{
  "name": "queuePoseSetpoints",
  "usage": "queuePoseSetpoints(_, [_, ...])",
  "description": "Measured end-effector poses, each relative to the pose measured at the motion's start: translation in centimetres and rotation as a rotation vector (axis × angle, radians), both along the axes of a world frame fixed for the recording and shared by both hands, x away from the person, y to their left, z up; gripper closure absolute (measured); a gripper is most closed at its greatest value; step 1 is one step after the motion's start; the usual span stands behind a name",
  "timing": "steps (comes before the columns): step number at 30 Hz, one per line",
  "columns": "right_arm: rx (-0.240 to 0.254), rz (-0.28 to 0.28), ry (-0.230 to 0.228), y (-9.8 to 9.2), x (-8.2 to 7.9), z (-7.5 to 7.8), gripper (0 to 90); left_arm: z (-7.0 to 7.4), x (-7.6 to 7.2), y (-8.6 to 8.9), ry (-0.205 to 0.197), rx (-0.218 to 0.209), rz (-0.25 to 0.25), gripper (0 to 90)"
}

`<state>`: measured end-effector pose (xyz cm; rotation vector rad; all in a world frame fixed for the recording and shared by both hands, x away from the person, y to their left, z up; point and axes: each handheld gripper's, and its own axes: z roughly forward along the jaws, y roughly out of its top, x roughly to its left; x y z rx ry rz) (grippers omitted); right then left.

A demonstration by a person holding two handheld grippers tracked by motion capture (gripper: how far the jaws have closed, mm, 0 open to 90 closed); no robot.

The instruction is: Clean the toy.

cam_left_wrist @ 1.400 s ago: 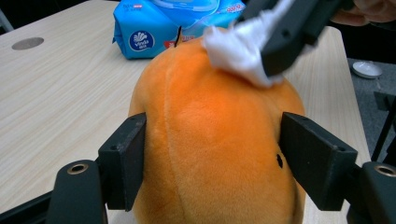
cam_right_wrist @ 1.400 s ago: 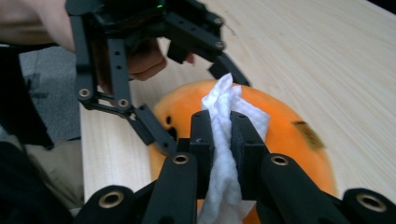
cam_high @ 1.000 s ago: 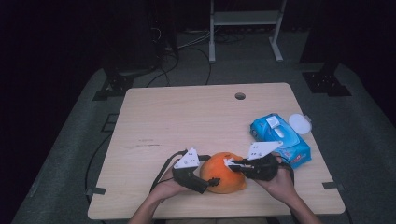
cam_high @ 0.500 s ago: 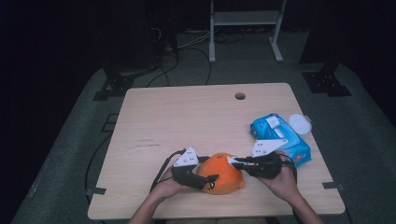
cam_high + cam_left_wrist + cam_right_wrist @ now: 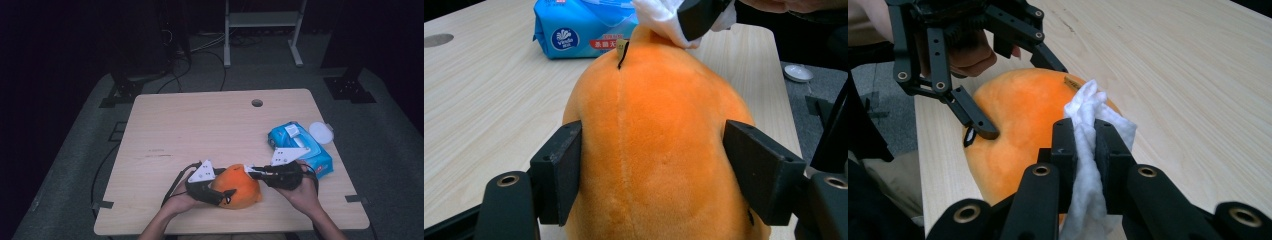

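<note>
An orange plush toy [image 5: 240,186] lies near the table's front edge. My left gripper [image 5: 225,194] comes at it from the left. Its jaws have just been closing, and both pads [image 5: 564,175] now press into the plush's [image 5: 649,125] sides. My right gripper [image 5: 252,172] reaches in from the right, shut on a crumpled white wipe [image 5: 1088,107]. The wipe [image 5: 656,17] rests against the top of the plush [image 5: 1023,110] near a small brown stem. In the right gripper view, the left gripper [image 5: 1020,97] straddles the toy.
A blue pack of wipes [image 5: 300,147] lies just right of the hands, with a round white lid [image 5: 320,132] at the table's right edge. The wooden table [image 5: 200,130] has a cable hole [image 5: 257,103] at the back. A metal rack stands on the floor behind.
The left gripper's jaws have closed in onto the plush toy. The right gripper has kept the wipe at the toy's top and has hardly shifted.
</note>
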<state>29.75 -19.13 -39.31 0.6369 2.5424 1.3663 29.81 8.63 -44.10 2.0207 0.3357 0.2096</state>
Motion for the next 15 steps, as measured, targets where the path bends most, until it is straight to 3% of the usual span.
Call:
queuePoseSetpoints(7, [0.008, -0.033, 0.059, -1.3, 1.0, -0.9, 80.0, -0.2, 0.4, 0.4, 0.02, -0.021, 0.005, 27.3])
queuePoseSetpoints(10, [0.016, -0.032, 0.062, -1.4, 1.1, -1.0, 80.1, -0.2, 0.3, 0.3, 0.015, -0.015, 0.005, 27.1])
queuePoseSetpoints(15, [0.032, -0.021, 0.03, -0.5, 0.6, -0.1, 80.0, -0.2, -0.1, 0.1, -0.012, -0.009, -0.015, 27.1])
